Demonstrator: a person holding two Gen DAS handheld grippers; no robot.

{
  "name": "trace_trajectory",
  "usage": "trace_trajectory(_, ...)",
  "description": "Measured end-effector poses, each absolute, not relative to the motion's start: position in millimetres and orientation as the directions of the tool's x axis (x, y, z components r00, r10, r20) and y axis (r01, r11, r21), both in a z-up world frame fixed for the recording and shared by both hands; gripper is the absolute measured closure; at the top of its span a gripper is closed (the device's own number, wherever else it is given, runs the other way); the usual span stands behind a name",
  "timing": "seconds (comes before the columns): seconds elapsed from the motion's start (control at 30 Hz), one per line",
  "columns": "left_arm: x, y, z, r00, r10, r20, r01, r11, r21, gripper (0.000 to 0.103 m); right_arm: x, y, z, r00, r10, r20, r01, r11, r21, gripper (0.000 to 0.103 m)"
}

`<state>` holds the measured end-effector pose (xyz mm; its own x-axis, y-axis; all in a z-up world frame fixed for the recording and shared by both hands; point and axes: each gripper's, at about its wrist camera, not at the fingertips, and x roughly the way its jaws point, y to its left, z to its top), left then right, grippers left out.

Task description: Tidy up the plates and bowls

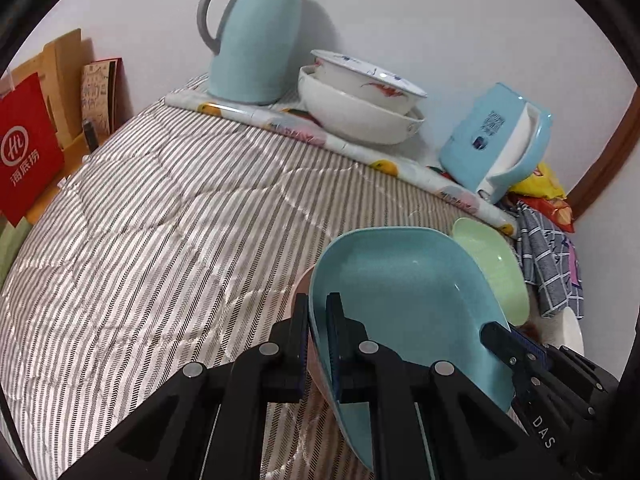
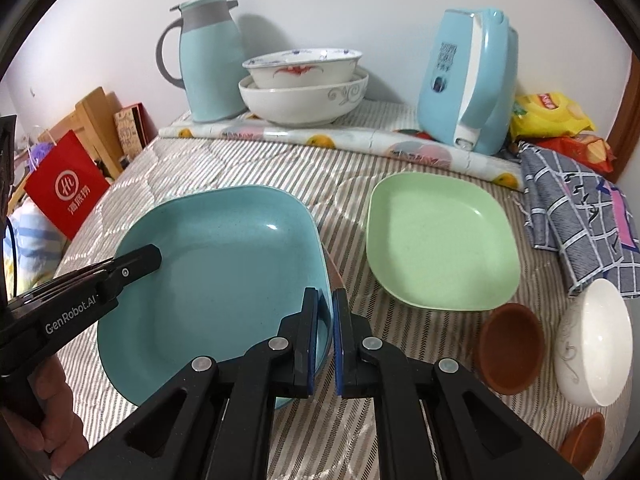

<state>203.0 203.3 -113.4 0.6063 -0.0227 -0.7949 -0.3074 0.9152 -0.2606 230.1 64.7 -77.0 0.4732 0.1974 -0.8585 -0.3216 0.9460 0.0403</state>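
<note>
From the left wrist, the left gripper (image 1: 318,344) has its jaws pressed onto the near-left rim of the blue plate (image 1: 404,292), one finger under the rim and one inside the dish. The plate hangs tilted above the striped cloth (image 1: 160,220); a pinkish edge shows beneath it, possibly a second plate, but I cannot tell. The right gripper (image 1: 500,338) pinches the plate's right rim. Two grips on opposite edges likely keep a wide, shallow dish from swinging. Just beyond it lies the green plate (image 1: 492,264), flat on the cloth. At the far edge two white bowls (image 1: 360,108) sit nested beside the jug (image 1: 256,36), already a tidy stack out of the working area.

From the right wrist, the right gripper (image 2: 324,340) is likewise clamped on the blue plate's (image 2: 216,276) right rim, and the left gripper (image 2: 140,260) bites the left rim, a hand (image 2: 44,412) holding its handle. The green plate (image 2: 440,240) lies to the right, near but apart from the blue one, a likely place to stack onto. Nearer right sit a brown cup (image 2: 510,348), a white bowl (image 2: 596,344) lying tilted on its side, and another brown cup (image 2: 584,440) at the edge, all loose and unsorted.
</note>
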Motion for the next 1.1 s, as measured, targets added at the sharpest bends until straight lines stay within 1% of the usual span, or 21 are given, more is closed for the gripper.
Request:
trace_trajectory(0.27,209.5,197.8,-129.2,0.577,-0.009,-0.817,-0.313,0.921,-0.231,0.093,241.1,64.0,-94.7,0.444,0.187,-0.876,-0.325,0.945,0.037,0.095)
trace_trajectory(0.47,211.2,195.8,-135.3,0.572,-0.005,-0.821,-0.312,0.924,-0.223,0.091,249.4,68.8,-101.7,0.446,0.164,-0.880,-0.334,0.942,0.006,0.094)
trace_trajectory(0.67,212.7,193.7,-134.8,0.565,-0.027,-0.825,-0.293,0.928,-0.231,0.086,256.2,66.7,-103.7,0.435,0.158,-0.886,-0.331,0.944,0.006,0.091)
trace_trajectory(0.7,212.3,194.0,-134.1,0.566,-0.032,-0.824,-0.290,0.928,-0.236,0.082,256.2,65.7,-102.6,0.436,0.157,-0.886,-0.326,0.945,0.007,0.085)
trace_trajectory(0.73,211.5,193.8,-132.2,0.571,-0.043,-0.820,-0.281,0.928,-0.244,0.078,256.2,64.3,-101.1,0.437,0.160,-0.885,-0.323,0.946,0.012,0.075)
trace_trajectory(0.77,210.9,193.1,-130.3,0.573,-0.046,-0.818,-0.275,0.930,-0.245,0.075,255.5,62.5,-98.8,0.440,0.166,-0.883,-0.320,0.947,0.019,0.070)
trace_trajectory(0.8,210.0,191.5,-127.8,0.576,-0.046,-0.816,-0.267,0.933,-0.241,0.070,254.9,61.0,-97.0,0.444,0.170,-0.880,-0.318,0.948,0.022,0.065)
trace_trajectory(0.83,208.8,190.0,-125.9,0.577,-0.037,-0.816,-0.265,0.936,-0.230,0.060,253.8,59.7,-94.7,0.450,0.171,-0.876,-0.317,0.948,0.022,0.064)
trace_trajectory(0.9,205.4,186.2,-120.0,0.590,0.004,-0.808,-0.265,0.946,-0.188,0.049,250.7,55.9,-90.3,0.458,0.169,-0.873,-0.312,0.950,0.020,0.064)
trace_trajectory(0.93,203.2,184.1,-117.2,0.600,0.007,-0.800,-0.251,0.951,-0.180,0.047,248.9,53.6,-88.0,0.459,0.170,-0.872,-0.310,0.951,0.023,0.064)
trace_trajectory(1.1,198.2,180.2,-108.8,0.605,-0.007,-0.796,-0.247,0.949,-0.196,0.047,239.5,38.8,-75.5,0.474,0.166,-0.865,-0.294,0.956,0.022,0.063)
